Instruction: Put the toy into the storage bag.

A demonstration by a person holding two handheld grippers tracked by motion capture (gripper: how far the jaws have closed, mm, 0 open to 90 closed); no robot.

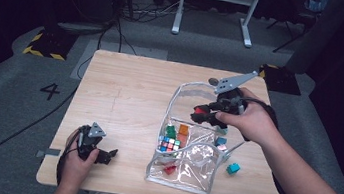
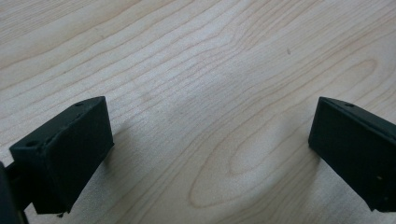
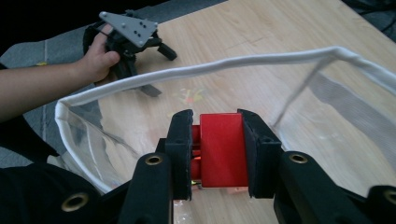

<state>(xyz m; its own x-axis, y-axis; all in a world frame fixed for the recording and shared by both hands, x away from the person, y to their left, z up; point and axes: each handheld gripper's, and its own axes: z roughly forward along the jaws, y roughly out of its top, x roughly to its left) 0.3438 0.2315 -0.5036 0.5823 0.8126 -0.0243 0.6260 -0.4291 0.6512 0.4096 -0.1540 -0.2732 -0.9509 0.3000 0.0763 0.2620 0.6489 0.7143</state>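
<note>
Above the clear pouch point(image 1: 185, 169), at its far open rim, one red block point(image 3: 223, 148) is held clamped between the jaws of the right gripper point(image 1: 204, 114); in the right gripper view the two black pads are seen pressed against its sides, with the pouch's white-edged rim point(image 3: 219, 65) curving just beyond it. One such pouch is counted on the table point(image 1: 124, 101). Inside the pouch, several small pieces are seen: one multicoloured puzzle cube point(image 1: 169, 144), one green block point(image 1: 170, 131), one orange block point(image 1: 184, 130) and one red piece point(image 1: 170, 169) near the pouch's near edge. Just outside the pouch, to its right, one teal block point(image 1: 233, 168) lies on the table, and two more small blocks point(image 1: 221, 143) are seen near the pouch's right wall, their colours hard to tell. Well to the left of the pouch, the left gripper point(image 1: 105, 156) is rested near the table's near edge, its jaws spread apart with bare wood between them.
</note>
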